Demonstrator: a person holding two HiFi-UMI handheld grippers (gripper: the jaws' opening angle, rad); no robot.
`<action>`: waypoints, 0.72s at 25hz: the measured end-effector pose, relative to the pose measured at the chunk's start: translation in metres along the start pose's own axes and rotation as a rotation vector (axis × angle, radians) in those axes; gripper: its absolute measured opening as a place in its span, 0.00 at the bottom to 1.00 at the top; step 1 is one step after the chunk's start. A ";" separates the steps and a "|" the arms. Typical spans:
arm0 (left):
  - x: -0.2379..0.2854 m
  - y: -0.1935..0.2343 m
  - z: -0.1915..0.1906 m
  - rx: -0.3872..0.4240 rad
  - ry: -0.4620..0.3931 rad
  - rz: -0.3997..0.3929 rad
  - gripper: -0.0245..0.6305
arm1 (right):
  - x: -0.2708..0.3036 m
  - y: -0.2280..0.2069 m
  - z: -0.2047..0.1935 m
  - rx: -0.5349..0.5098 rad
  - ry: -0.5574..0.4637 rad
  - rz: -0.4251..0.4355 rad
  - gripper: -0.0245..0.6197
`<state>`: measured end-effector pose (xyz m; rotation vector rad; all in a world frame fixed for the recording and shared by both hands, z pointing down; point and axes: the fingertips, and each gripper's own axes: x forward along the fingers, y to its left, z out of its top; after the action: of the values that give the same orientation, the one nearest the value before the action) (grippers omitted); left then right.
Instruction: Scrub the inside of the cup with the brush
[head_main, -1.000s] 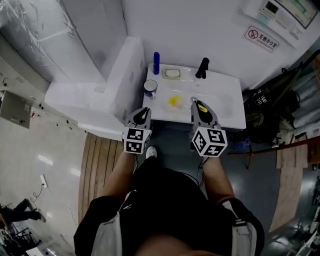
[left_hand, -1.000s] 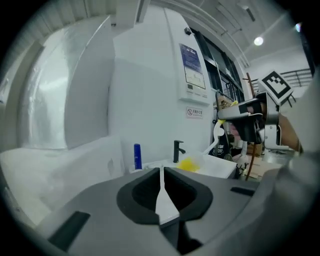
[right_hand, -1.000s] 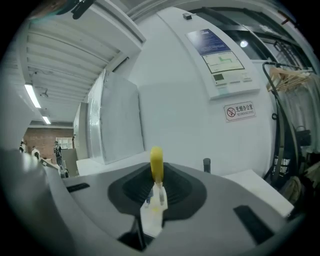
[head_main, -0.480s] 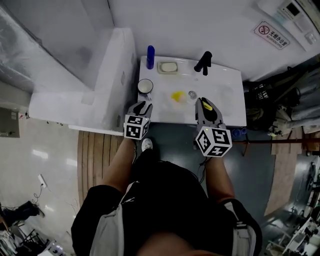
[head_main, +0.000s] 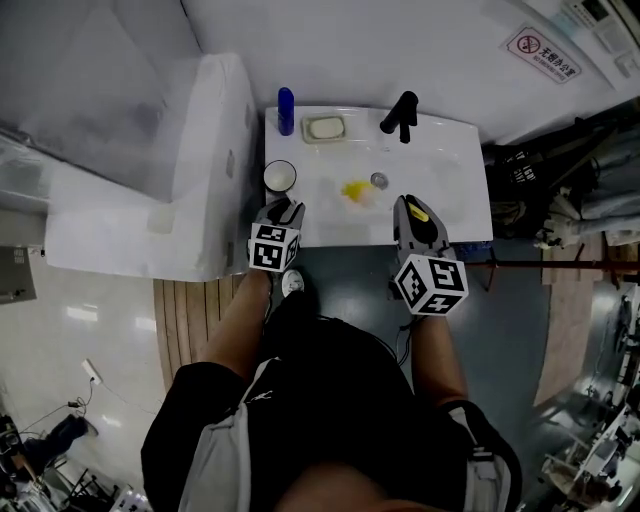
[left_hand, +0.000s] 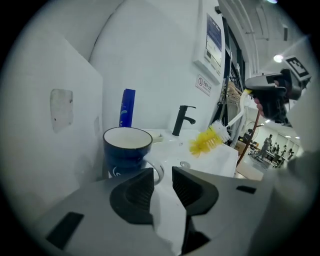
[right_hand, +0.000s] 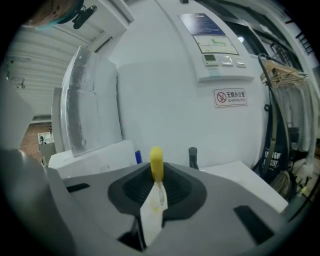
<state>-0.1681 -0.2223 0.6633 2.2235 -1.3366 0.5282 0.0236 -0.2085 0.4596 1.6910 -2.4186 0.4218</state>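
A dark blue cup (left_hand: 127, 150) with a white inside stands upright on the sink's left corner (head_main: 280, 176). My left gripper (left_hand: 162, 182) is just short of it, open with nothing between the pads; the cup's handle points toward the jaws. In the head view the left gripper (head_main: 285, 209) is at the sink's front edge. My right gripper (right_hand: 157, 187) is shut on the brush handle (right_hand: 156, 162), whose yellow end sticks up between the jaws. The brush's yellow bristle head (left_hand: 205, 141) hangs over the basin (head_main: 352, 190), apart from the cup. The right gripper (head_main: 407, 207) is at the front right.
The white sink (head_main: 455, 200) has a black faucet (head_main: 400, 115), a soap dish (head_main: 324, 127) and a blue bottle (head_main: 286, 110) at the back. A white box-like unit (head_main: 200, 150) stands against the sink's left side. A warning sign (right_hand: 230, 97) hangs on the wall.
My left gripper has come closer to the cup. The brush head stays over the basin in the right gripper's hold. The head camera has shifted.
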 end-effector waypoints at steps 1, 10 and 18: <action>0.002 0.000 0.000 0.000 0.001 -0.003 0.22 | 0.000 -0.001 -0.001 0.003 0.002 -0.004 0.12; 0.024 -0.003 0.005 -0.022 0.002 -0.039 0.22 | 0.004 -0.014 -0.003 0.025 0.007 -0.051 0.12; 0.028 -0.008 0.019 0.053 -0.059 -0.102 0.11 | 0.009 -0.026 0.002 0.049 -0.004 -0.103 0.12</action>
<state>-0.1472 -0.2504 0.6623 2.3527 -1.2442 0.4692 0.0452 -0.2253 0.4639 1.8286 -2.3290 0.4671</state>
